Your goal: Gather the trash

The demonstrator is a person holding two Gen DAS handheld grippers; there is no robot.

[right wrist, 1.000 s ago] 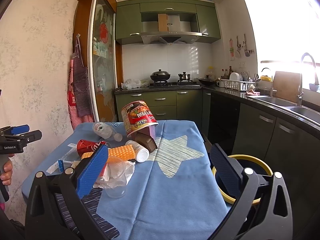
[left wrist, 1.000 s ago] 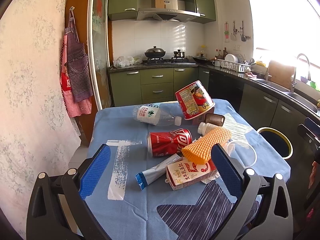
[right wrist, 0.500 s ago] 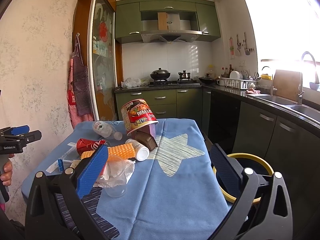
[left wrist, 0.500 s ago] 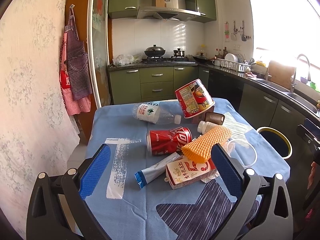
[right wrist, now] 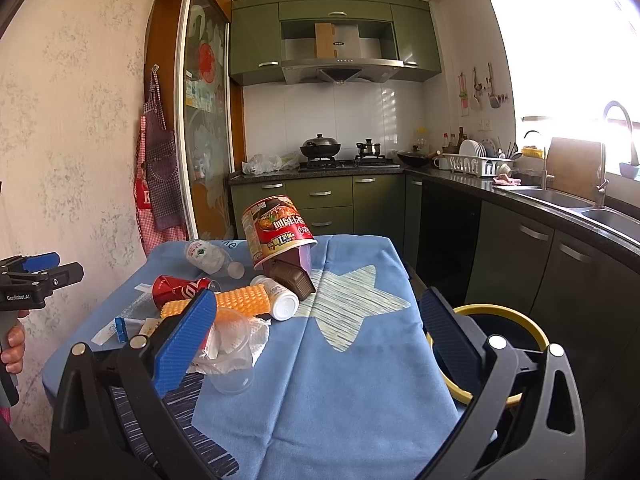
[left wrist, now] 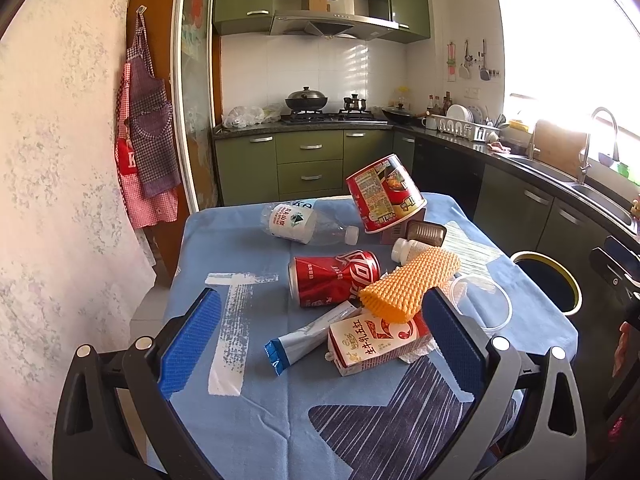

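Trash lies on a blue tablecloth [left wrist: 240, 240]: a red cola can [left wrist: 334, 278], an orange foam sleeve [left wrist: 408, 286], a milk carton [left wrist: 374, 340], a blue-tipped tube [left wrist: 308, 338], a clear water bottle [left wrist: 298, 224], a tilted red noodle cup [left wrist: 382, 198], a small white bottle [left wrist: 404, 248] and a clear plastic cup [right wrist: 232, 352]. A yellow-rimmed bin [right wrist: 486, 354] stands beside the table. My left gripper [left wrist: 320, 344] is open and empty, just before the carton and tube. My right gripper [right wrist: 316, 344] is open and empty over the cloth; the noodle cup [right wrist: 276, 230] is farther off.
A brown box [right wrist: 294, 278] leans under the noodle cup. Crumpled white paper [right wrist: 240, 340] lies by the plastic cup. Green kitchen cabinets [left wrist: 310, 164] stand behind the table, a counter with a sink [right wrist: 560, 200] runs along the right, and aprons [left wrist: 146, 136] hang on the left wall.
My left gripper has drifted slightly, so the trash sits a touch lower in its view. The right gripper and the objects have not visibly moved.
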